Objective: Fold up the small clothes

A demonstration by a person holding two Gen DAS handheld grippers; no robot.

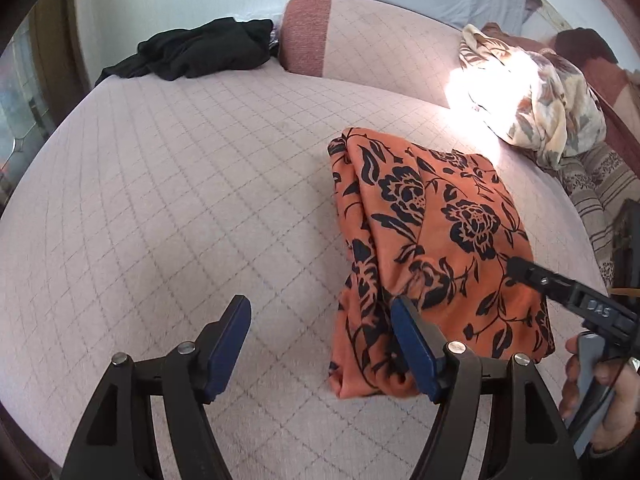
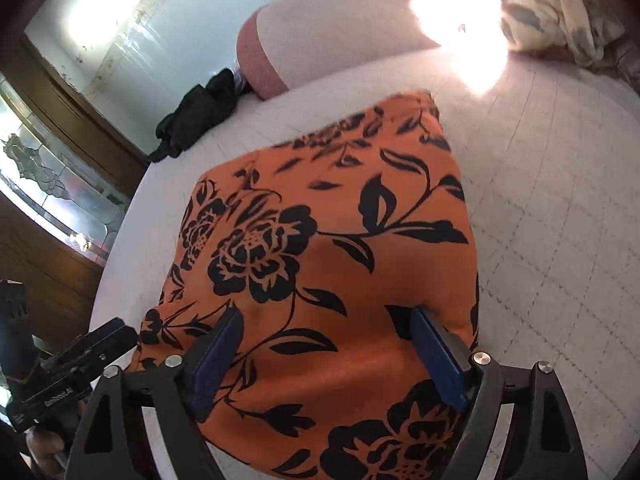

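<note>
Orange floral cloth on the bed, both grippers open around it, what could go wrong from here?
1. The left gripper sits off the orange cloth's bunched left edge; closing may catch one layer and pull the fold apart.
2. The right gripper straddles flat cloth; closing could pinch a ridge into the top.
3. The grippers are close, so they might bump.

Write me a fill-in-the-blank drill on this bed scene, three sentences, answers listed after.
1. The folded garment on the bed is orange with a black ____ print.
2. The crumpled garment lying beside the pillow is ____ in colour.
3. The left gripper and the right gripper both have their jaws ____, holding nothing.

Missing words: floral; black; open
</note>
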